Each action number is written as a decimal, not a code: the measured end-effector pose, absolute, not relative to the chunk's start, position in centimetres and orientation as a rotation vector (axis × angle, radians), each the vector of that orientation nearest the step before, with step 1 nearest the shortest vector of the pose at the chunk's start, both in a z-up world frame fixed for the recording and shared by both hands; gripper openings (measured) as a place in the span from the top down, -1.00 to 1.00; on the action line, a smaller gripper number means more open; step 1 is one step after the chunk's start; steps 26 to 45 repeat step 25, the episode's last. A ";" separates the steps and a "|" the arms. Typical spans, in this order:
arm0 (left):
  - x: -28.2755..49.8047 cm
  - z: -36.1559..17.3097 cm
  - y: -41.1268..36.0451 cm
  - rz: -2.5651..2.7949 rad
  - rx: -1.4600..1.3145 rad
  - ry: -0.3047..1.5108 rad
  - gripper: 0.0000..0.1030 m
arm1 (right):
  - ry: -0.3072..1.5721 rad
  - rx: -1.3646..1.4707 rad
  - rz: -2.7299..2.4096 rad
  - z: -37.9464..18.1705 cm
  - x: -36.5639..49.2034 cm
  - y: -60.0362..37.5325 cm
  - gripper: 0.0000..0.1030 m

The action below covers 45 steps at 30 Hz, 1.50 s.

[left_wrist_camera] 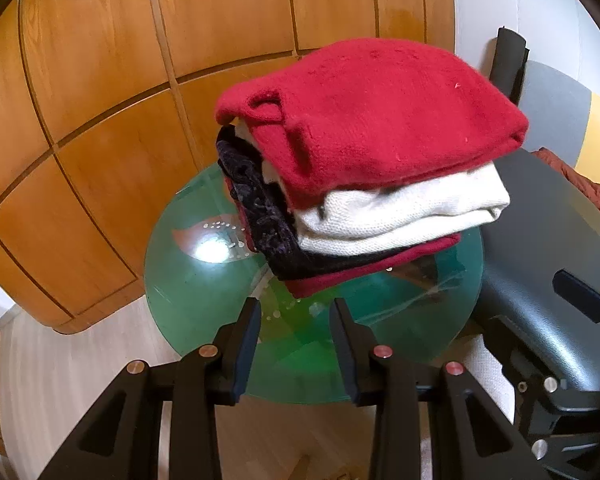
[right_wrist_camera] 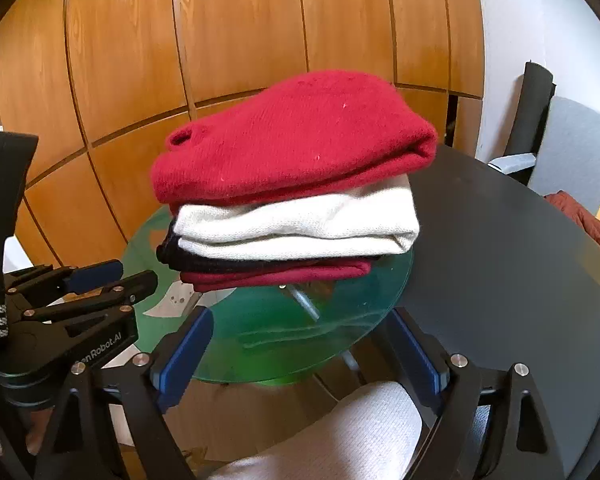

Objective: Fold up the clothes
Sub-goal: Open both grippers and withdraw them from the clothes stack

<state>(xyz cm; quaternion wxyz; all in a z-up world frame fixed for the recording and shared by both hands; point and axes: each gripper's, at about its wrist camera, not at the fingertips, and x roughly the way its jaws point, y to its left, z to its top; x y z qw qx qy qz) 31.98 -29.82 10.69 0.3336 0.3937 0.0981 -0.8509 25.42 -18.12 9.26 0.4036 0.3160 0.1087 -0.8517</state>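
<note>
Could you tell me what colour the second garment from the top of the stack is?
Cream white, under the red top one; the right wrist view shows it best.

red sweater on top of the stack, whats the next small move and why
Probably draw both grippers back. The red sweater already lies folded on the stack, on the green glass table; the left gripper and right gripper stand empty, short of it.
</note>
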 end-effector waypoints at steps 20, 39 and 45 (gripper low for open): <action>32.1 10.2 -30.0 -2.238 1.047 0.301 0.31 | 0.268 0.822 -2.146 8.8 25.3 -18.3 -0.74; 32.2 10.4 -30.2 -2.227 1.016 0.296 0.31 | 0.256 0.832 -2.143 8.7 25.2 -18.3 -0.74; 32.2 10.4 -30.2 -2.227 1.016 0.296 0.31 | 0.256 0.832 -2.143 8.7 25.2 -18.3 -0.74</action>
